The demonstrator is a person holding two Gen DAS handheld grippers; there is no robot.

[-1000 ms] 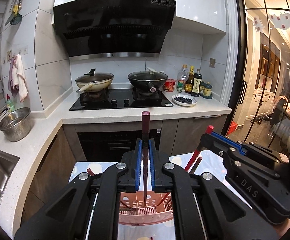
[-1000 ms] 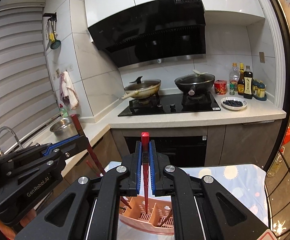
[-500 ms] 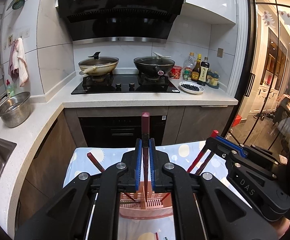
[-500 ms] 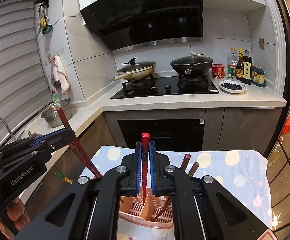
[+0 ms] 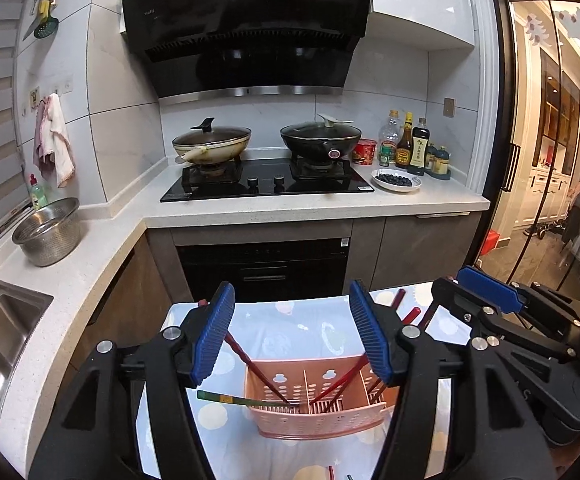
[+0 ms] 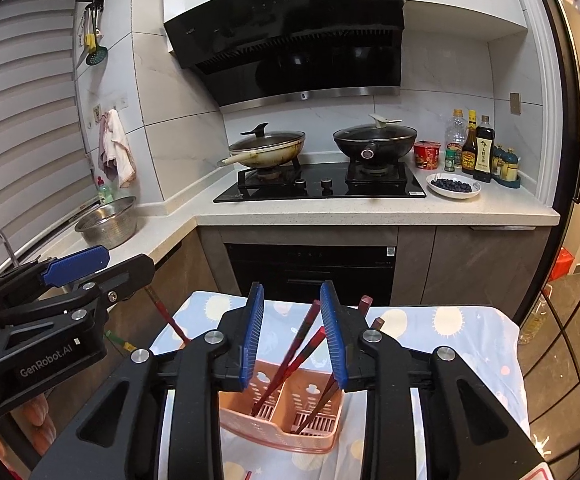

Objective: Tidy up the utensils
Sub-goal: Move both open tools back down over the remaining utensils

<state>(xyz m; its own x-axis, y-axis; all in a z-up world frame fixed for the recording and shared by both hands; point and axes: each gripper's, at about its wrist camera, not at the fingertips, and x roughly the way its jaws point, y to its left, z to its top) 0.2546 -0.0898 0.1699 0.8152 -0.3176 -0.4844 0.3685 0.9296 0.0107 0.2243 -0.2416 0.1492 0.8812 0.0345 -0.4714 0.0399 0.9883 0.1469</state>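
**Chopsticks in the caddy, both tongs spread above it**

Tongs first, nearest my lenses: my left tongs (image 5: 290, 336) are spread wide with nothing between the blue pads, and my right tongs (image 6: 292, 332) are spread too, a little narrower, also empty. I hold both directly over the pink utensil caddy (image 5: 322, 420), which I judge is why the chopsticks sit framed between the pads in each view: the opening is lined up with the compartments below.

The caddy stands on the desk (image 6: 470, 344), which is covered with a pale blue cloth printed with suns. Red chopsticks (image 6: 302, 344) lean tip-down in its compartments, propped against the dividers and rim because the caddy is shallow and they are long. From the left view, one dark red chopstick (image 5: 246, 360) slants up and left out of the left compartment, and a green-handled stick (image 5: 230, 399) lies nearly flat with its end in that same compartment, its handle sticking out past the caddy's left side. That one looks poorly seated to me and may need standing up.

At the cloth's near edge I can make out small bits of red, possibly more utensils, too cropped to tell.

Beyond the desk are the oven front, the stove with two lidded woks (image 5: 266, 142), and the hood.
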